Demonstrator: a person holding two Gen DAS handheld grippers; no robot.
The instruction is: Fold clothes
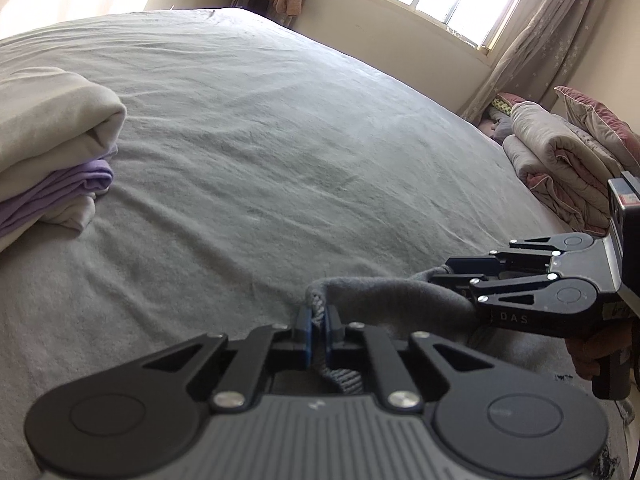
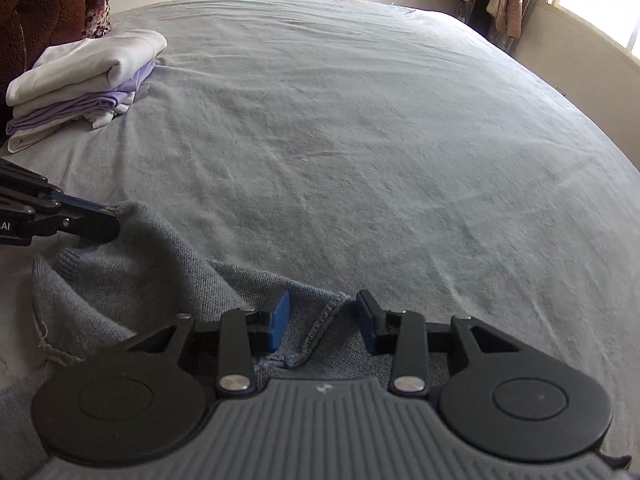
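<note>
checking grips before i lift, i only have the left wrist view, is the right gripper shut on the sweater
Observer: No. The right gripper is open, its blue pads either side of a stitched hem of the grey sweater.
Operator: is my left one holding from that side
Observer: Yes, the left gripper is clamped on a raised fold of the sweater.
Operator: anything beside the folded pile i can't see
Observer: A dark red-brown fabric and a floral item sit just behind the folded pile on the bed.
</note>
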